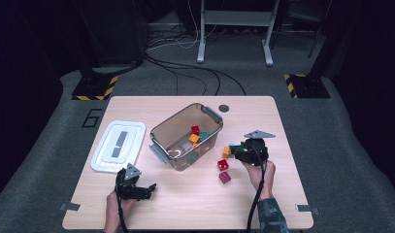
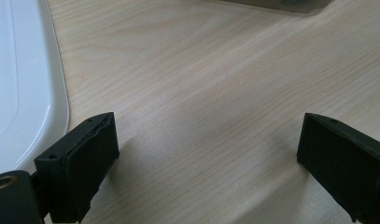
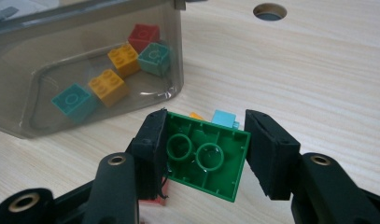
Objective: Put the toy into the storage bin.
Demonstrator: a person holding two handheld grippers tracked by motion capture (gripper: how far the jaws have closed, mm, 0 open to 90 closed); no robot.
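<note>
A white lid [image 1: 118, 145] was noted lying flat toward the bench's left edge, its rim also seen at the left of the left gripper view. The left gripper [image 1: 145, 188] was recorded near the bench's front edge, just in front of the lid, with its jaws spread wide apart over bare wood and nothing held between them. A clear grey bin [image 1: 172, 127] was seen at the middle of the bench [image 1: 195, 204], set at an angle, with red, orange and teal bricks lying on its floor. To its right, the right gripper [image 1: 232, 152] was observed partly closed upon a green brick [image 3: 207, 155], which was pinched between the two pads, tilted, with its hollow underside turned to the camera. Two red bricks [image 1: 223, 171] were noted loose on the bench just in front of that gripper, toward the front edge.
</note>
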